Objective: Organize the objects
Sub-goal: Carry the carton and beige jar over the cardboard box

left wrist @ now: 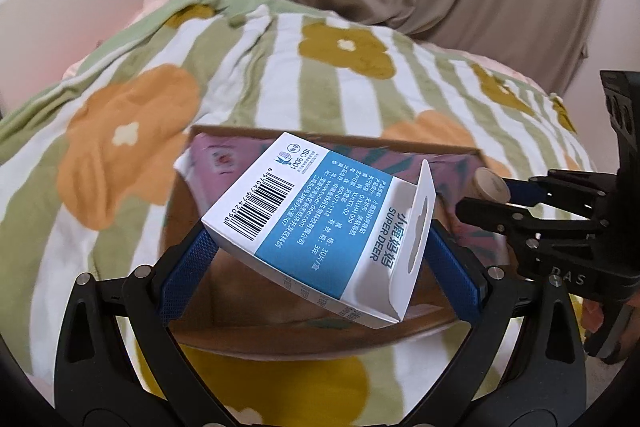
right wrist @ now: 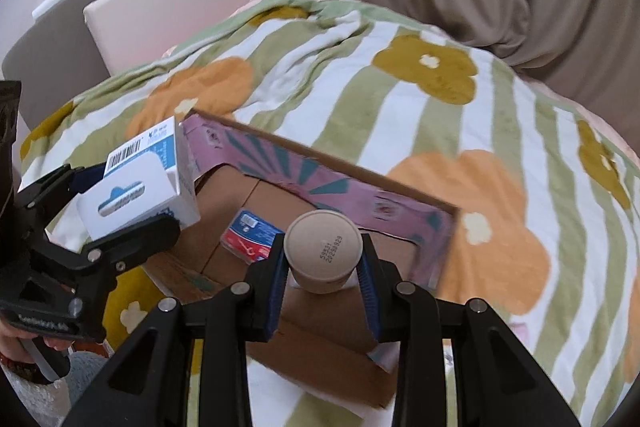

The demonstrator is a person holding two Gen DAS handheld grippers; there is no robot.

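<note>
On the bed's flowered blanket sits an open cardboard box. The left gripper has its fingers closed on a white-and-blue carton, and the right gripper clamps a paper cup. Released this high, the tilted carton could tumble outside the box.

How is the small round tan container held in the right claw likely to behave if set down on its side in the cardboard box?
The round tan container would probably roll, given its circular end. Pinched in the right claw, it keeps its shape, so it is likely stiff. Its weight cannot be judged.
</note>
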